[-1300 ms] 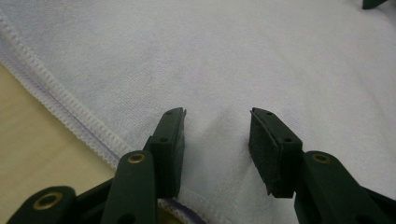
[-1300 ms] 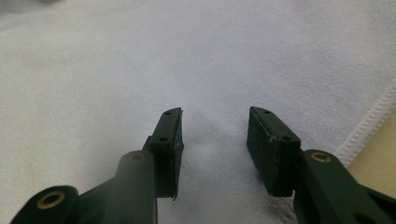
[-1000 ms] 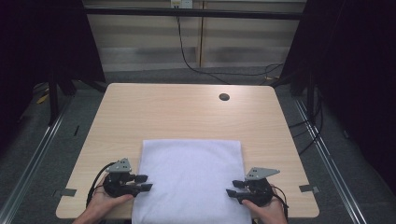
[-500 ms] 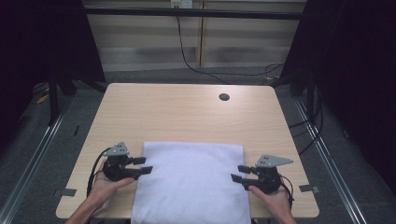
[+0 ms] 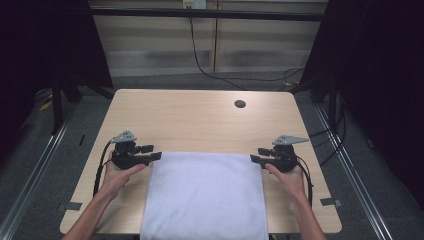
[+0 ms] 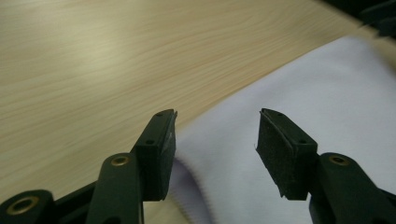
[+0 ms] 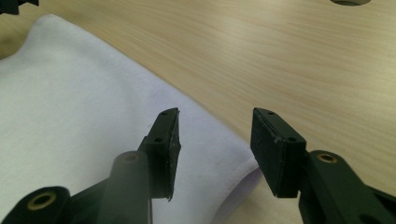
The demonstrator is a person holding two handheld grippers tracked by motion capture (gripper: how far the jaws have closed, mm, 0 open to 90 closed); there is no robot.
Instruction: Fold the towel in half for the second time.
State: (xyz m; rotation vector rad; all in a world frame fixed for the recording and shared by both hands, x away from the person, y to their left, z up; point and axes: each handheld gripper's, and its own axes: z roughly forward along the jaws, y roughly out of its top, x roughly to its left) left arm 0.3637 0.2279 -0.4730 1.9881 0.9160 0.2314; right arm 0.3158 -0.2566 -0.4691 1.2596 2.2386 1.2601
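A white towel (image 5: 205,192) lies flat on the near half of the wooden table (image 5: 200,120), its near edge hanging over the front. My left gripper (image 5: 155,152) is open at the towel's far left corner, and the corner of the towel (image 6: 280,93) lies under and between its jaws. My right gripper (image 5: 255,155) is open at the far right corner. There the towel (image 7: 84,107) runs under the left jaw, and its corner edge sits between the two jaws. Neither gripper has closed on the cloth.
A round cable hole (image 5: 240,104) sits in the table's far right part. The far half of the table is bare wood. Cables trail from both grippers over the table's sides. Dark frame posts stand left and right of the table.
Both grippers have moved away from me along the towel's sides, from its near corners to its far corners. The towel has not moved.
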